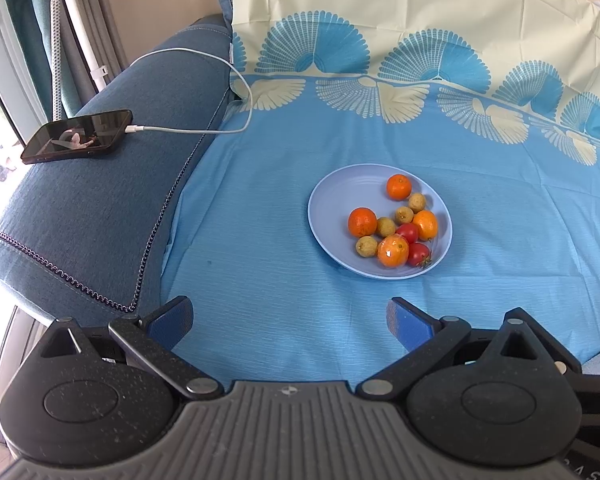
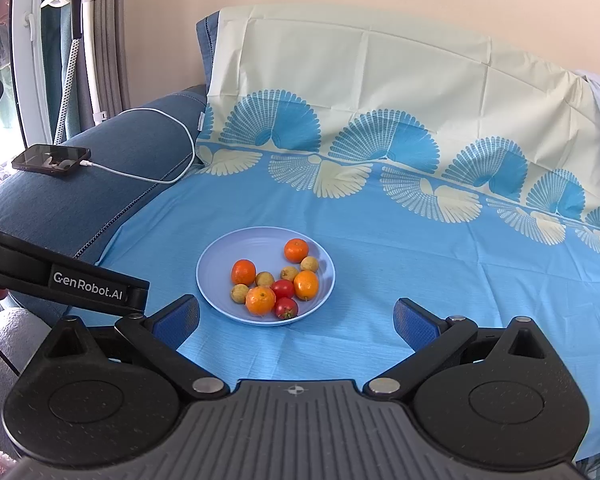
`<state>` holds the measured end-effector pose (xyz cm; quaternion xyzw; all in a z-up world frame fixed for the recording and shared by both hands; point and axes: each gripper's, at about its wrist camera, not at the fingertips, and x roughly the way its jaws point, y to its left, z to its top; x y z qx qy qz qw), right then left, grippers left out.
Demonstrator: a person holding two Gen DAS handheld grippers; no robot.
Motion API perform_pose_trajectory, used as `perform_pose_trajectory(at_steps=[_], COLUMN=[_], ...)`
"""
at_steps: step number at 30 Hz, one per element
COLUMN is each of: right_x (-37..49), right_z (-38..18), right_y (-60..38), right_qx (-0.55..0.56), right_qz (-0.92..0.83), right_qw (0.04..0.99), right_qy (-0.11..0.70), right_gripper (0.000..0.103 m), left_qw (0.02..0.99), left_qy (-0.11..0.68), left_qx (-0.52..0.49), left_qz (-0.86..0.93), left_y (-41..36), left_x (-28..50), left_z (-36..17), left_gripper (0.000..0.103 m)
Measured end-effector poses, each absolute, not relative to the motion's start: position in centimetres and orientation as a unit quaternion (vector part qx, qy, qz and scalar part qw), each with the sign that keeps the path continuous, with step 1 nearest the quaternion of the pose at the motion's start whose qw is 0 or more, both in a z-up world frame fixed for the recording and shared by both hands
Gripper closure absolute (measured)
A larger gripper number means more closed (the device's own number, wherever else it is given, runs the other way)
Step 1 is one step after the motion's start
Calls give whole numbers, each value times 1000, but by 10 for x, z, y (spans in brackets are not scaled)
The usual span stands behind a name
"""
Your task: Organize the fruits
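While hand-held gripper [image 2: 296,322] gapes, plate [image 2: 220,264] lies ahead

Bare blue sheet [image 2: 340,352] all around the fruit-laden plate [image 2: 216,264]; phone [image 1: 78,136] and cable [image 1: 204,130] well aside.

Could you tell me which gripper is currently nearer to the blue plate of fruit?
Right, I think. The right gripper sits open just short of the blue plate; the left gripper, also open, hangs back with more cloth between.

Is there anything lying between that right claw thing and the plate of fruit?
No. In the right wrist view, only bare blue cloth lies between the open right gripper and the plate.
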<state>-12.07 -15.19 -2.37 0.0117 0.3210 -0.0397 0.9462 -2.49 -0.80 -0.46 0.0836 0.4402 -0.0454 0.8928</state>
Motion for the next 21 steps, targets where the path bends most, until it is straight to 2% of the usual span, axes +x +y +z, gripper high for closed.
perform_pose_trajectory(at_steps=[21], right_x=[-120], right_z=[-24], right_y=[-152], right_qx=[12], right_qz=[-40], right_qw=[946], right_qy=[321], right_gripper=[1], left_qw=[893], left_qy=[439], left_qx=[85], left_qz=[-46], left_y=[-8], left_x=[-24], left_z=[-5], left_gripper=[0])
